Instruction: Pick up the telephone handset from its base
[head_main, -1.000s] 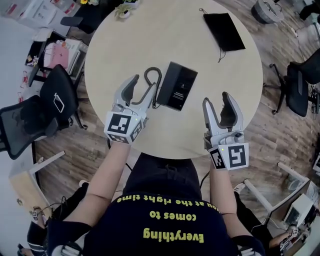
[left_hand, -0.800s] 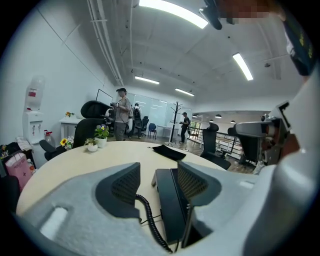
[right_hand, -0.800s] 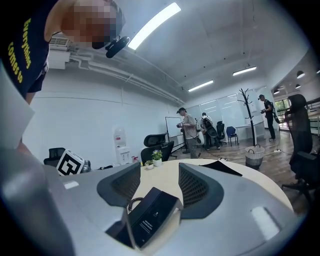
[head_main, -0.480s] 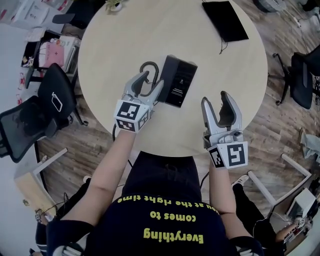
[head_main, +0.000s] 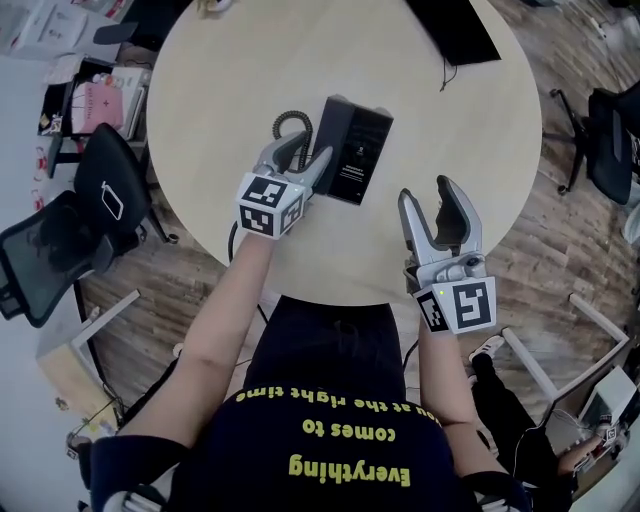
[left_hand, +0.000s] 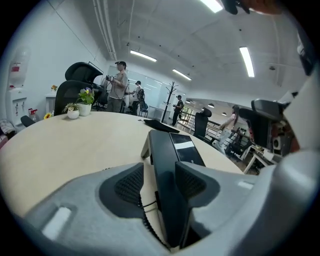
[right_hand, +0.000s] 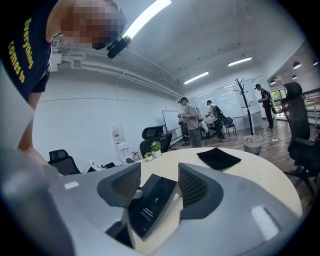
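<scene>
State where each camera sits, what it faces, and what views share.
Head view: on the person's head, facing steeply down at the table; shows forearms, left tool, right tool.
Left gripper view: on the left tool, looking along the handset between its open jaws.
Right gripper view: on the right tool, facing the telephone base past its open jaws.
Shared: the telephone base.

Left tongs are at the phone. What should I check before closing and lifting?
1. Black telephone handset between the left tongs: ok.
2. Left tongs apart, not yet clamped: ok.
3. Black coiled cord clear of the pads: cannot tell; it runs close to one pad.
4. Handset lying on the black phone base: ok.
5. Right tongs open, empty, away from the phone: ok.
</scene>
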